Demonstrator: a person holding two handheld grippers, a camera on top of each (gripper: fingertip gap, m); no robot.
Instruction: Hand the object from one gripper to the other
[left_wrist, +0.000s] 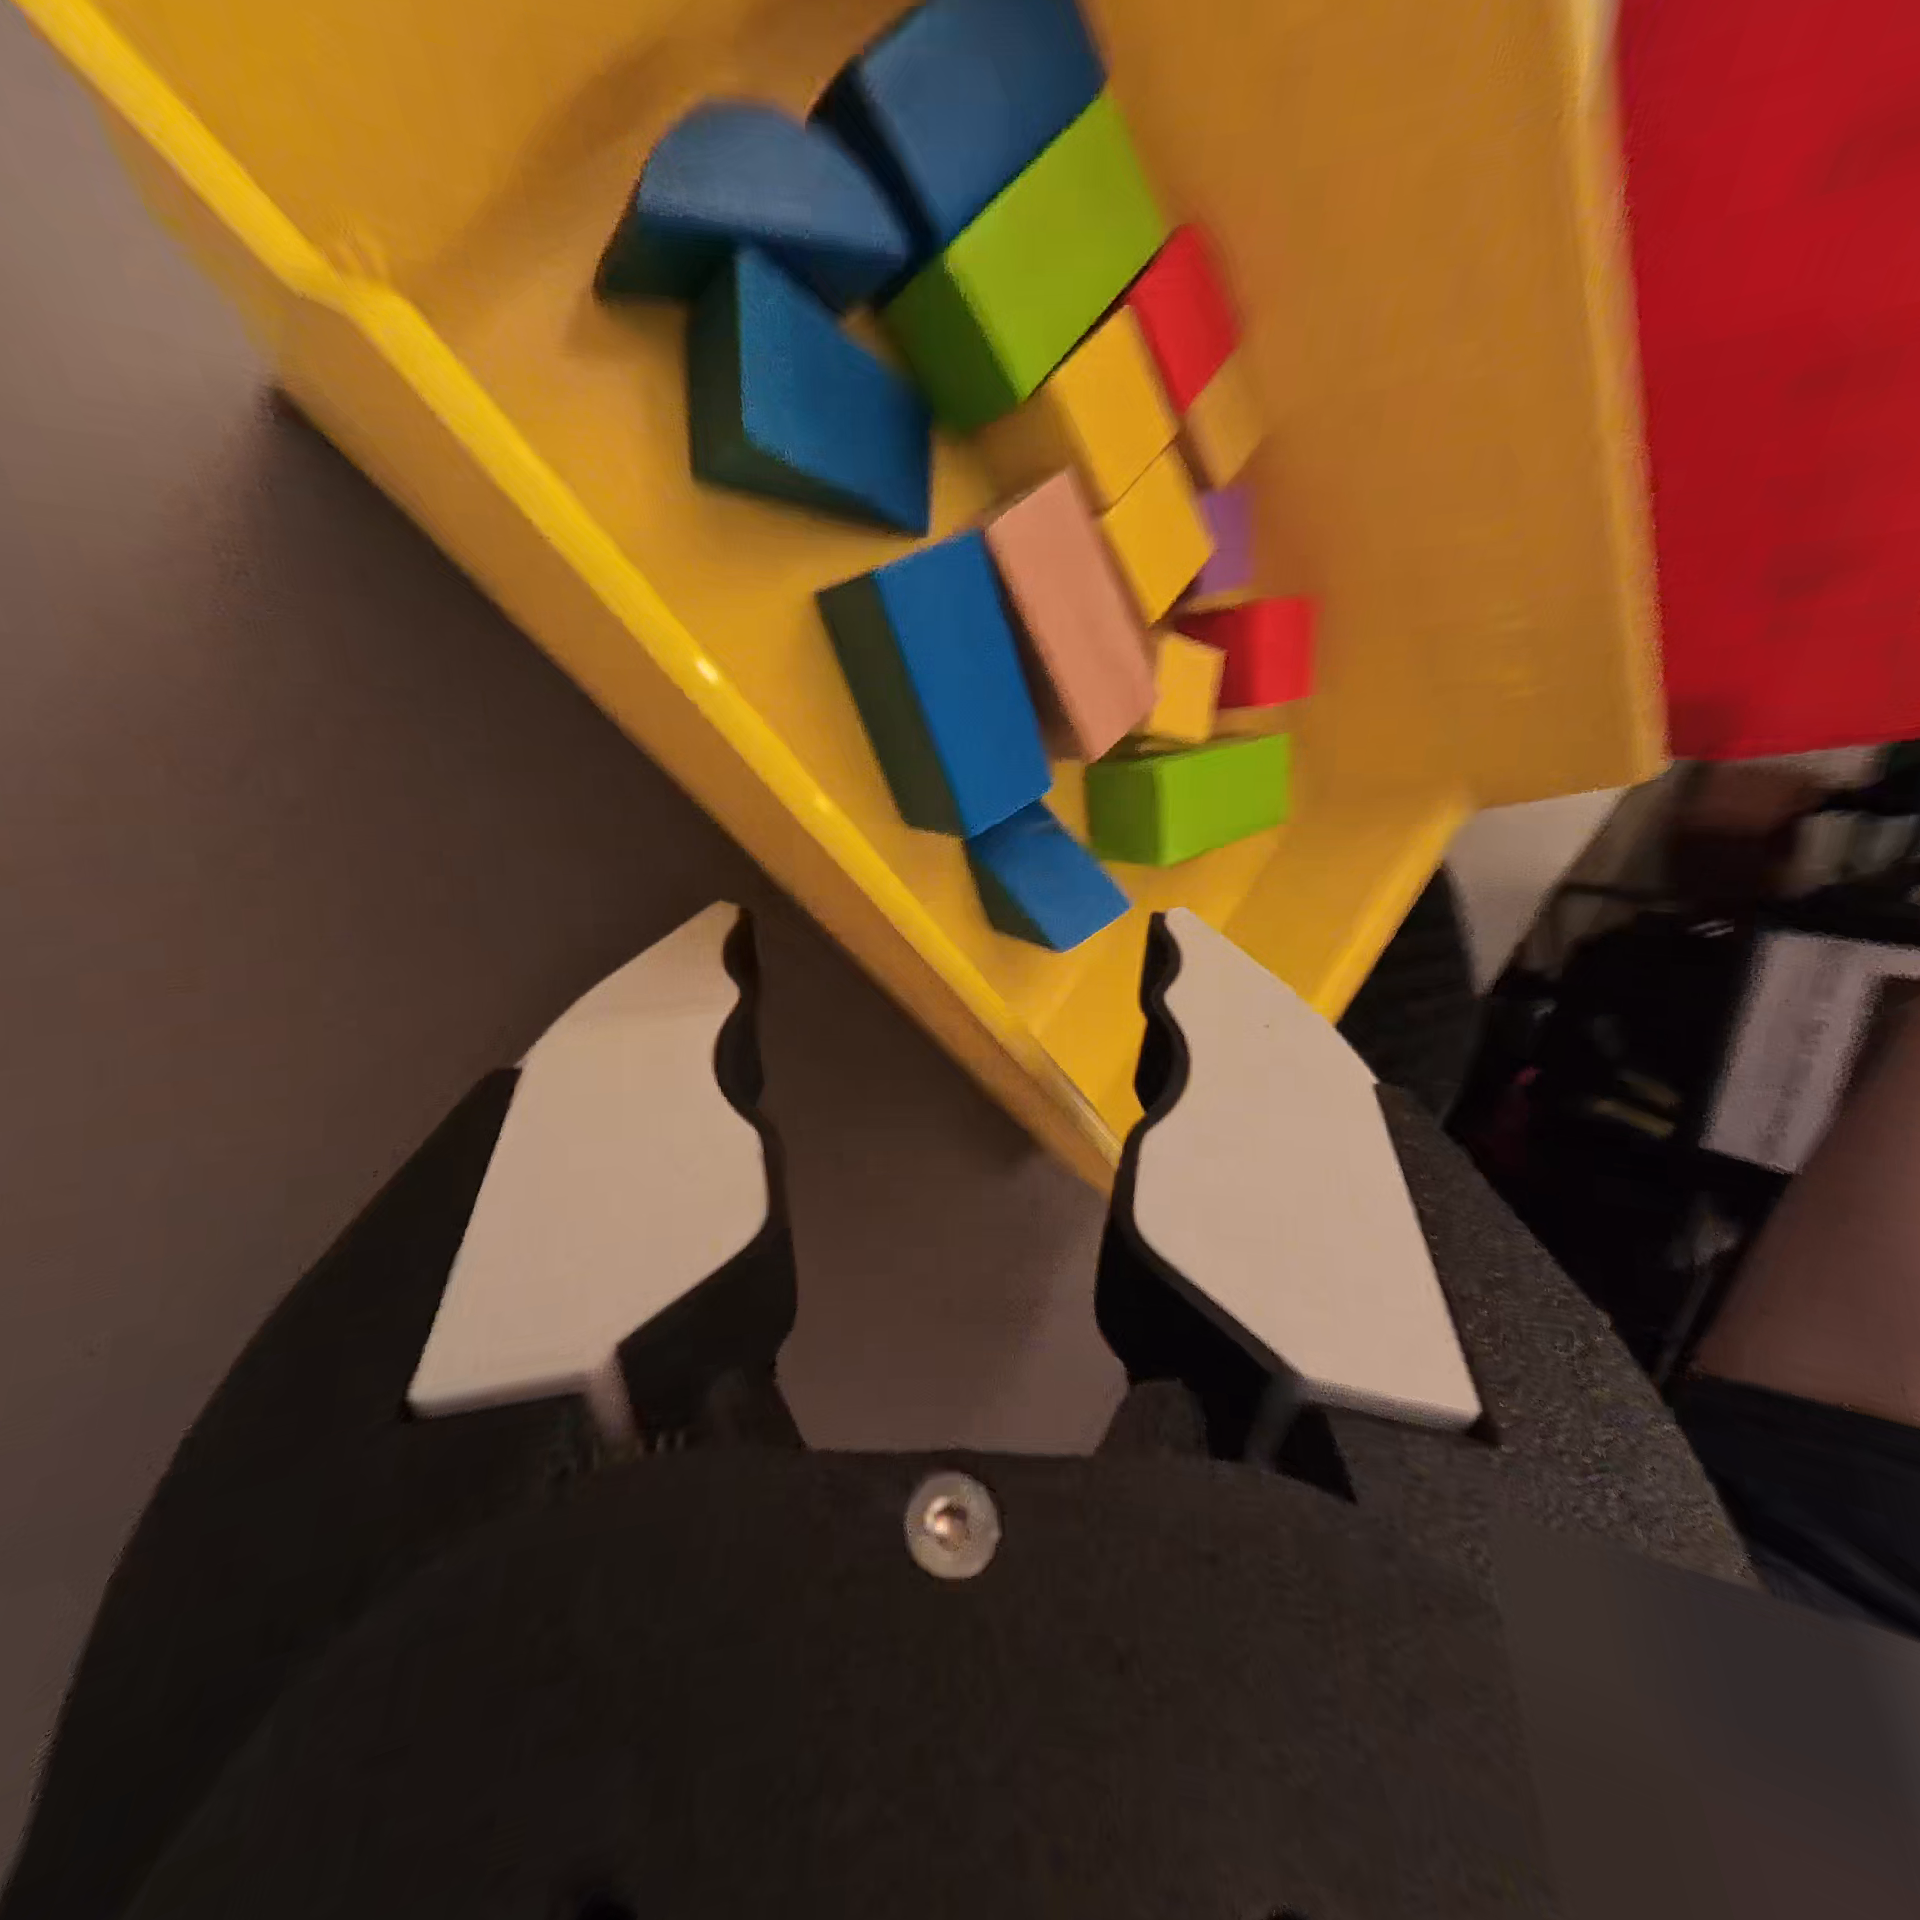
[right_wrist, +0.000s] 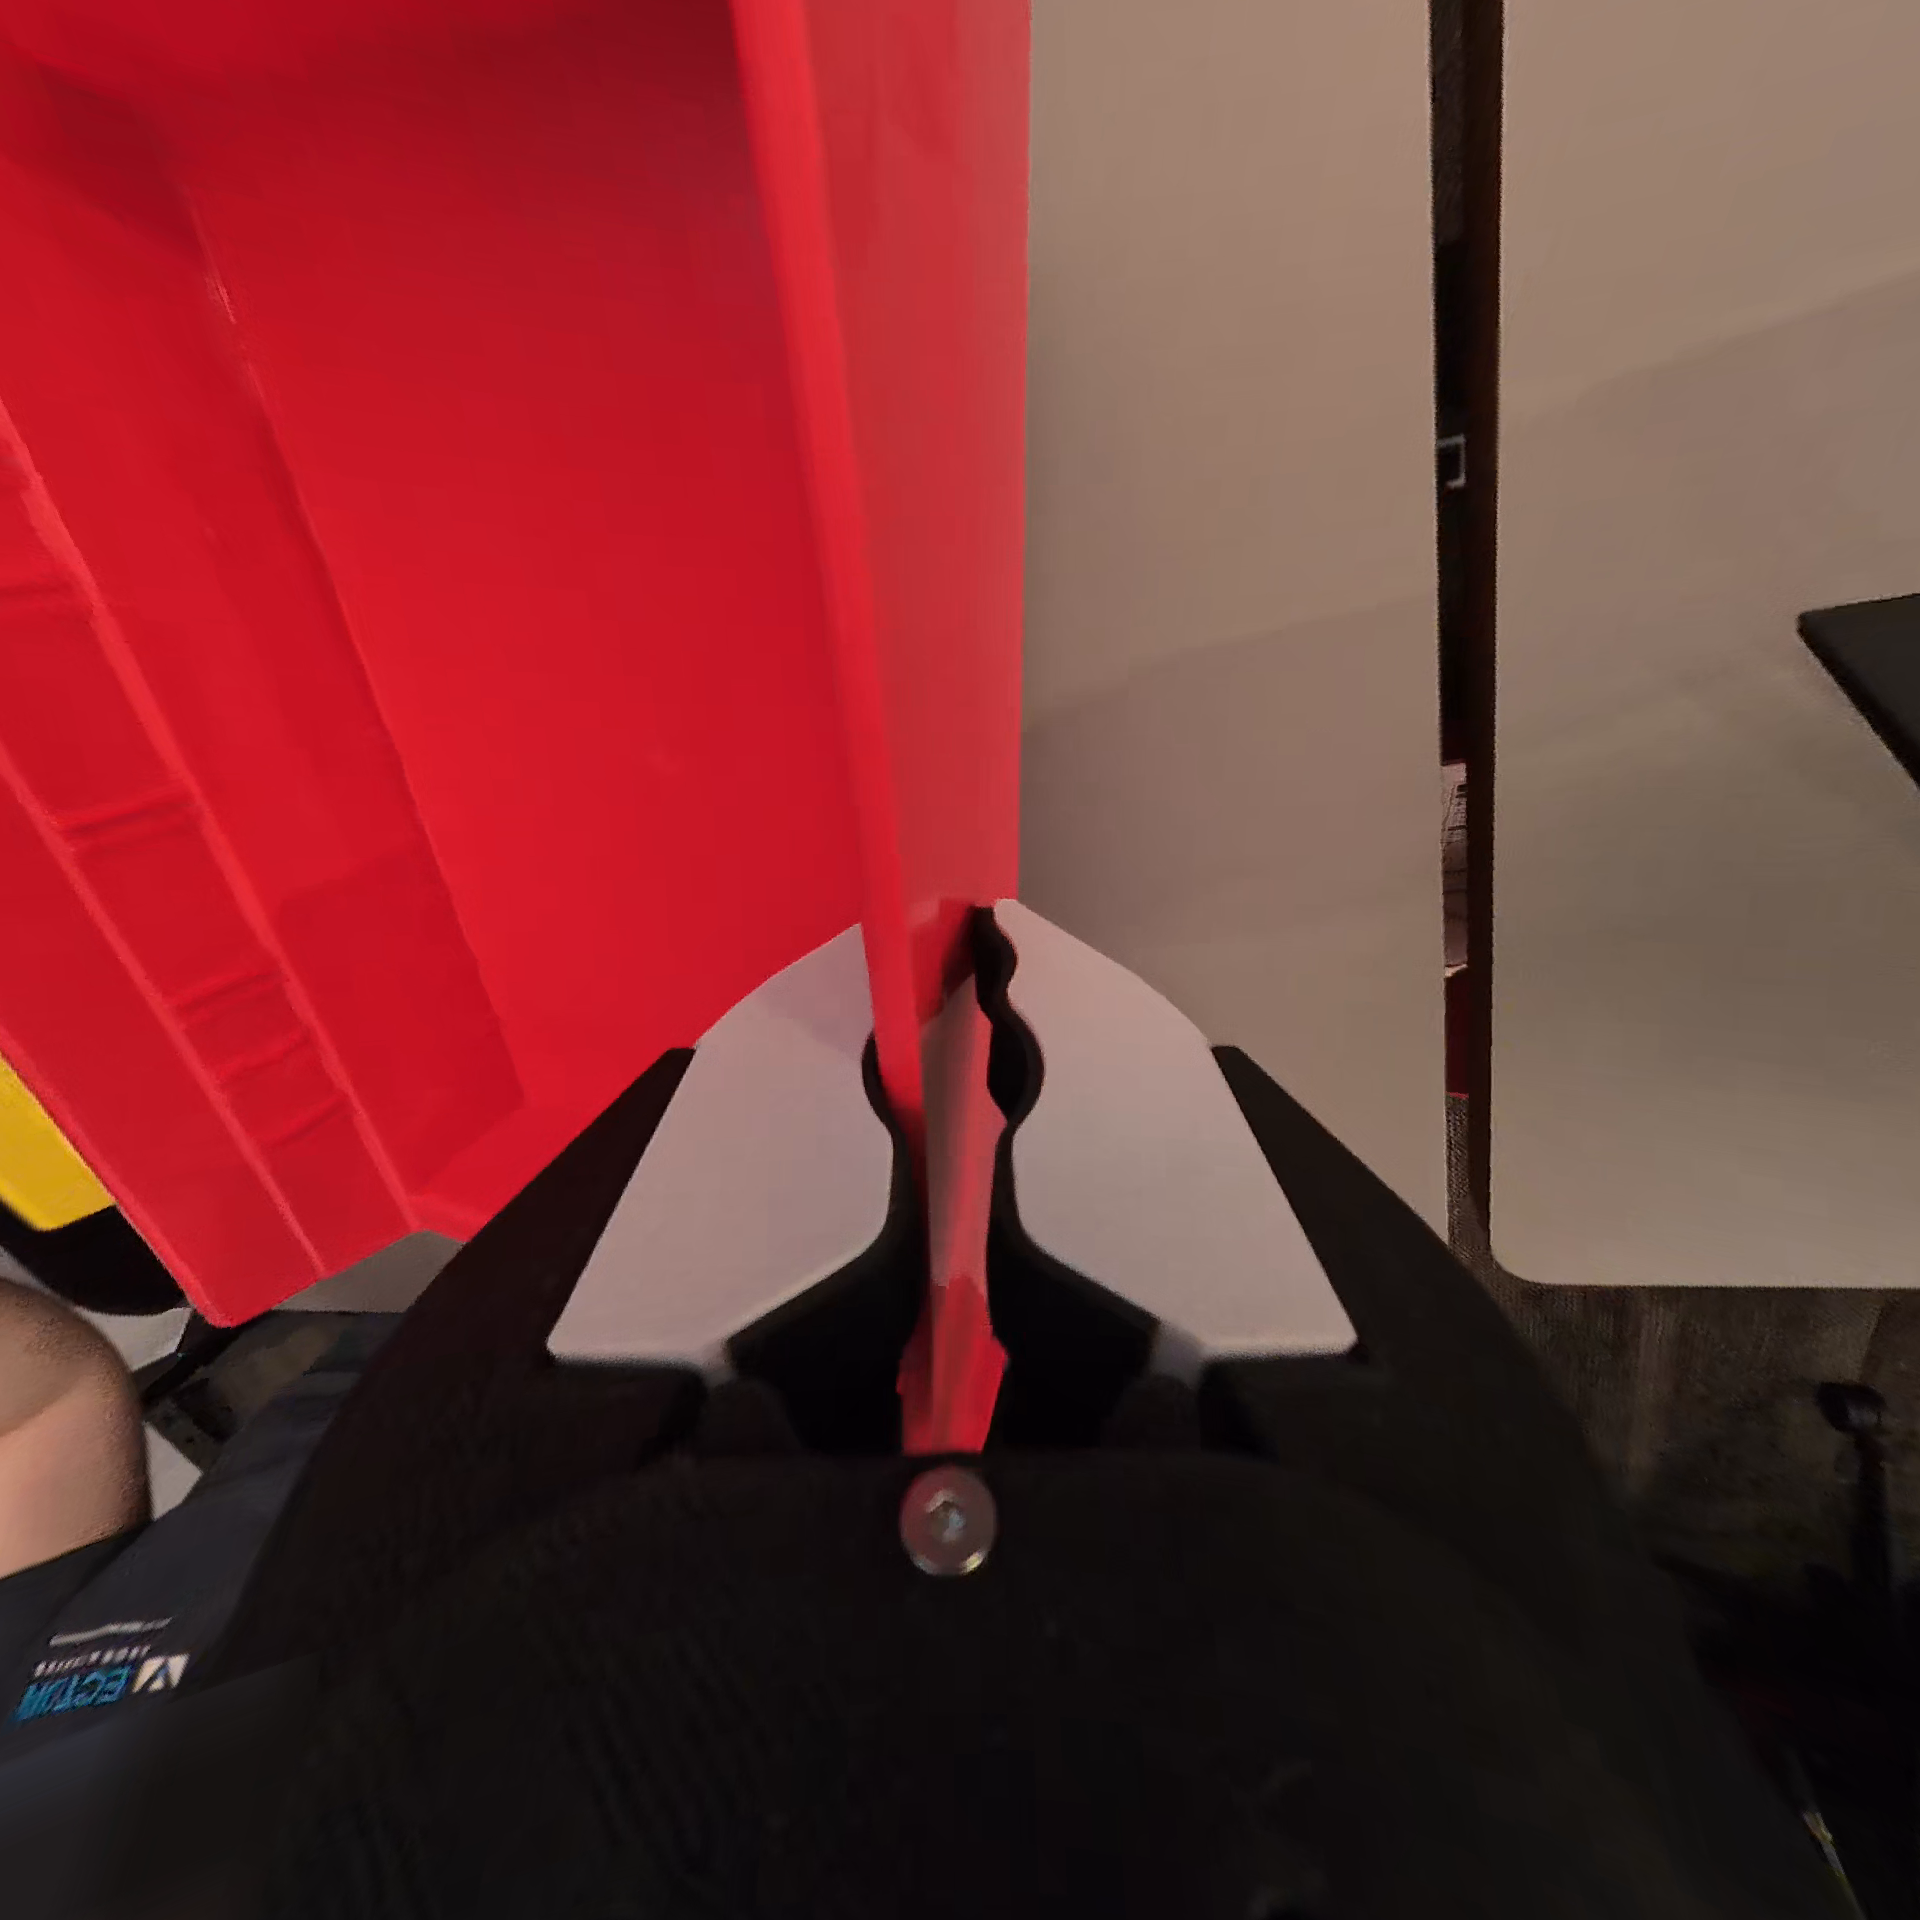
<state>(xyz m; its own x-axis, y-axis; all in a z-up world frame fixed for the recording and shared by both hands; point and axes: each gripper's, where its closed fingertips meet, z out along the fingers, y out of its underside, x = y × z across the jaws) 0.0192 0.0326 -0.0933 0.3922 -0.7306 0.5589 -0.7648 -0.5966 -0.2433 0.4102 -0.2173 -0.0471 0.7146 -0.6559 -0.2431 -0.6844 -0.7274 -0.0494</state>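
So far the right gripper (right_wrist: 940, 997) pinches the red bin (right_wrist: 468, 582) wall; the left gripper (left_wrist: 948, 997) gapes wide and empty by the yellow bin (left_wrist: 1403, 416), handover pending.

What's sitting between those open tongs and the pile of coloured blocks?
In the left wrist view, only the yellow bin's rim crosses between the open left tongs and the coloured blocks inside it; nothing else lies there.

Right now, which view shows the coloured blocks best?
Left wrist view: the coloured blocks lie in the yellow bin, beyond the open left tongs. Right wrist view shows none, only a yellow sliver beside the red bin.
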